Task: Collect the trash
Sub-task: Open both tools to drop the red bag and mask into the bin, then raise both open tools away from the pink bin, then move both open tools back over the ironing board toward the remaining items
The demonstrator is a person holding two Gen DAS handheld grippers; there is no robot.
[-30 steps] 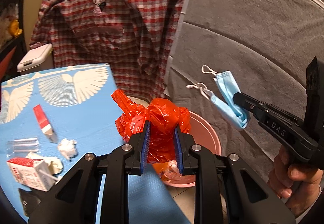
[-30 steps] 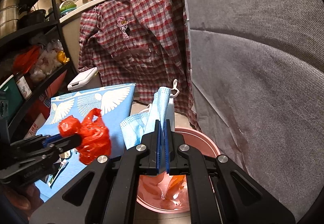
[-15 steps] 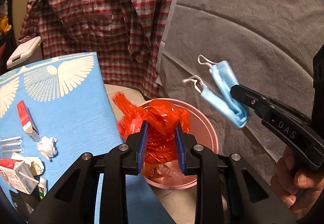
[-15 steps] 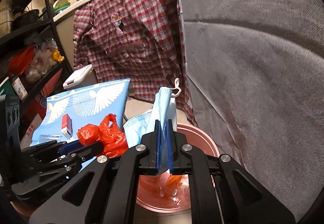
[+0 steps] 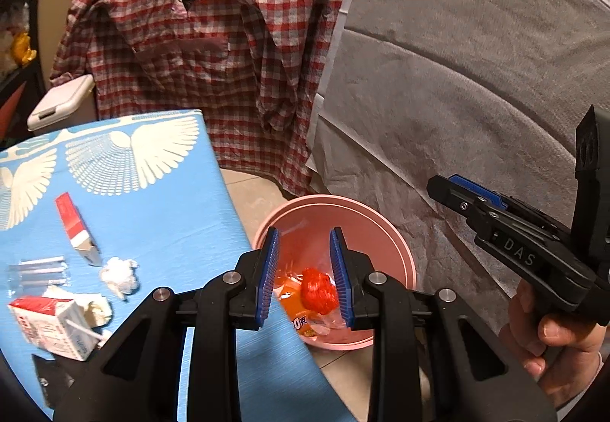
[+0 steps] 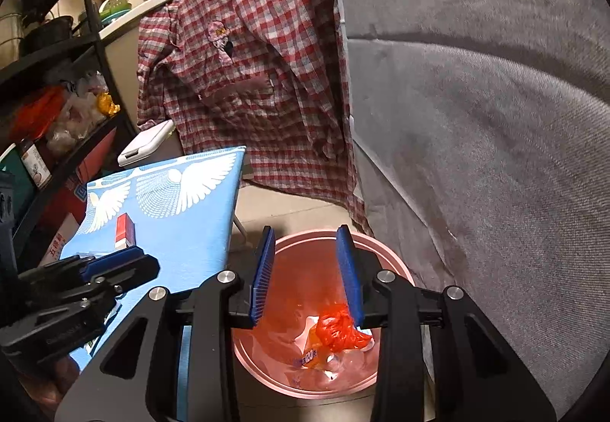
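Left tool (image 5: pixel 304 271): my jaws stand apart with nothing between the pads; the red plastic bag (image 5: pixel 318 290) seen through the gap lies below, in the basin, not in my grip.
Right tool (image 6: pixel 307 269): jaws opening, nothing between the pads; I see no face mask on them or anywhere in either view, so I cannot say where it lies.
Pink basin (image 6: pixel 396 262): it sits on the floor just beside the worktop's edge and serves as my bin; both tools point down into it, so whatever I let go falls inside.
Basin contents: the crumpled red plastic bag rests on an orange snack wrapper (image 6: pixel 310 355) and some clear film.
Worktop (image 5: pixel 164 216): a blue cover with white wings, carrying the trash not yet collected.
Left to collect: a small red-and-white carton (image 5: pixel 74 227), a crumpled tissue (image 5: pixel 119 273), a clear plastic wrapper (image 5: pixel 36 269) and a milk carton with a straw (image 5: pixel 53 323).
Why they lie so: they cluster toward my left side of the worktop, within the left tool's reach.
Backdrop: a red plaid shirt (image 5: pixel 213 40) hangs behind the worktop; a grey cloth (image 5: pixel 476 79) drapes right of the basin.
Judged stage: drop done, more pieces to fetch.
Next call: I would swing the left tool to the tissue or carton.
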